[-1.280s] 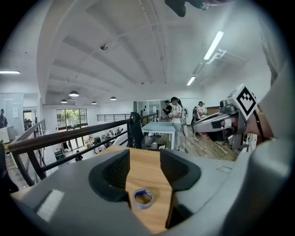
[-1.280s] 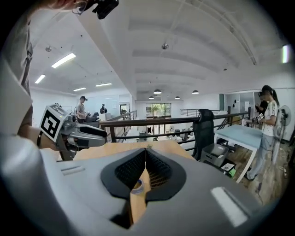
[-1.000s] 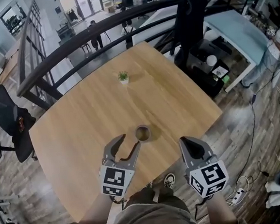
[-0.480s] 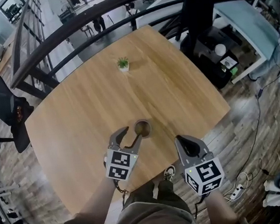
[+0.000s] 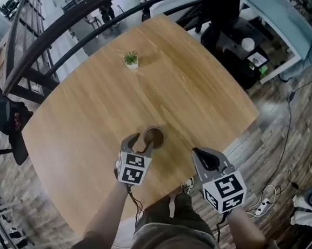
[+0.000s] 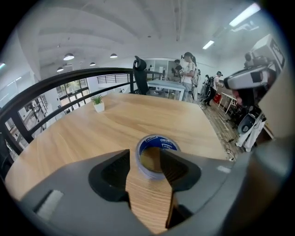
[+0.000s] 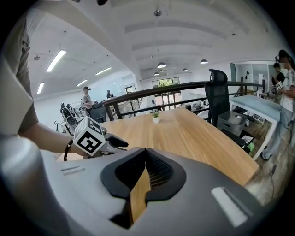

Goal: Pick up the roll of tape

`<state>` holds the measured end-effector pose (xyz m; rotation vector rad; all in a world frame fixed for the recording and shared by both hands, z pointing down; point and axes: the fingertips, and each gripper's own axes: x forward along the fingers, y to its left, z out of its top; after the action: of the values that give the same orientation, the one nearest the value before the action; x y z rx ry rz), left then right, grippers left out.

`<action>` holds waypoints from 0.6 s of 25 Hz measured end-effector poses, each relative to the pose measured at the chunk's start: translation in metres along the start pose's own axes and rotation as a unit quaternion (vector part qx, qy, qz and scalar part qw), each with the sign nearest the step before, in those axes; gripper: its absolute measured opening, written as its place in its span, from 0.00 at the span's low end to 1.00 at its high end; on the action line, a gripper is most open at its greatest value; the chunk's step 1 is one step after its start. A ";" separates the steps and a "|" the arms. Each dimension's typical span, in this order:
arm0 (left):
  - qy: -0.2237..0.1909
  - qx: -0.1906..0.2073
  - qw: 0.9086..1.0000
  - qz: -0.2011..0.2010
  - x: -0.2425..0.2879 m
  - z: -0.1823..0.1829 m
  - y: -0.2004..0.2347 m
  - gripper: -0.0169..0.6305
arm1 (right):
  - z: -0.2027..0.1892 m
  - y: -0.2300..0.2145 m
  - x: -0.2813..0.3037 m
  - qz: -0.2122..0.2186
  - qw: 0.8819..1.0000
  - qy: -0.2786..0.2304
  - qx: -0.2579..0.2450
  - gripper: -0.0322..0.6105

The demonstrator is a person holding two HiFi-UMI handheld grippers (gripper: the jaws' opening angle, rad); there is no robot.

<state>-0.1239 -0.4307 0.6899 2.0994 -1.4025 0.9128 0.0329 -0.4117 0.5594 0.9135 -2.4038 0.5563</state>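
The left gripper is low over the wooden desk with its fingers released and spread; the roll of tape lies flat right at their tips, one finger in front of part of its ring, and whether they touch it cannot be told. The right gripper sits by the desk's near edge, well apart from the roll, its fingers clenched together on nothing. A small potted plant stands far across the desk
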 end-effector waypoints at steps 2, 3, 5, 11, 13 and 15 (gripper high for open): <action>0.007 -0.017 1.000 -0.004 0.006 -0.001 0.001 0.34 | -0.005 -0.003 0.001 0.003 1.000 0.006 0.002 0.07; 0.012 -0.025 1.000 -0.006 0.010 -0.002 0.002 0.34 | -0.008 -0.005 0.002 0.004 1.000 0.009 0.003 0.07; 0.020 -0.033 0.999 -0.009 0.017 -0.005 0.001 0.34 | -0.013 -0.008 0.004 0.007 1.000 0.014 0.004 0.07; 0.020 -0.051 0.998 0.002 0.023 -0.011 0.002 0.24 | -0.026 -0.007 0.001 0.014 0.999 0.027 0.011 0.07; 0.026 -0.048 0.998 0.006 0.022 -0.009 0.002 0.17 | -0.031 -0.007 -0.001 0.014 0.999 0.031 0.013 0.07; 0.035 -0.028 0.999 -0.001 0.024 -0.008 -0.005 0.10 | -0.035 -0.009 -0.003 0.015 0.999 0.035 0.013 0.07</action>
<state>-0.1156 -0.4383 0.7126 2.0073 -1.3750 0.9263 0.0516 -0.3979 0.5873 0.8572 -2.3565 0.6214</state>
